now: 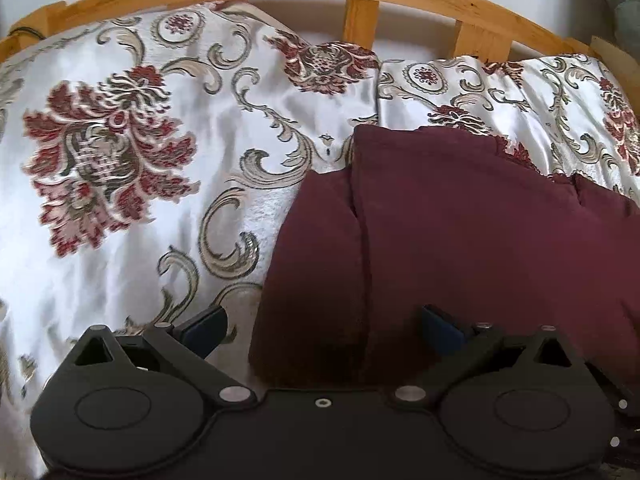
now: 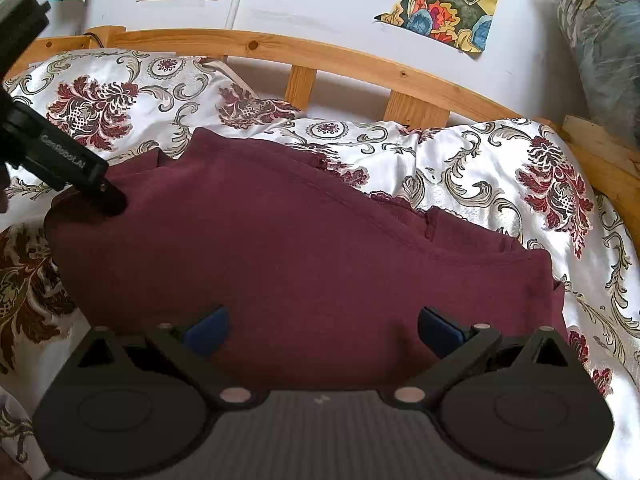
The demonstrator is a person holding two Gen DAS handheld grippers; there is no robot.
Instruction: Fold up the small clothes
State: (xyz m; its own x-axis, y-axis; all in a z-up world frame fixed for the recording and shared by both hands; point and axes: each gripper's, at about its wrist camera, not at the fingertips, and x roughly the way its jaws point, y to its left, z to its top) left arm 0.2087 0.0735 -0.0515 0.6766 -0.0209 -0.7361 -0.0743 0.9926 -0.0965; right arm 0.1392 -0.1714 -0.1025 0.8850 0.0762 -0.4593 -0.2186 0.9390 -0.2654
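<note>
A maroon garment lies spread on the floral bedspread, with a lace-trimmed edge toward the far right. It also shows in the left wrist view, folded over with a seam down its left part. My left gripper is open, hovering over the garment's near left edge. It also shows in the right wrist view as a black arm over the garment's left end. My right gripper is open and empty above the garment's near edge.
A wooden headboard rail with slats runs behind the bed. Drawings hang on the white wall. A bundle of fabric sits at the far right. The bedspread extends left of the garment.
</note>
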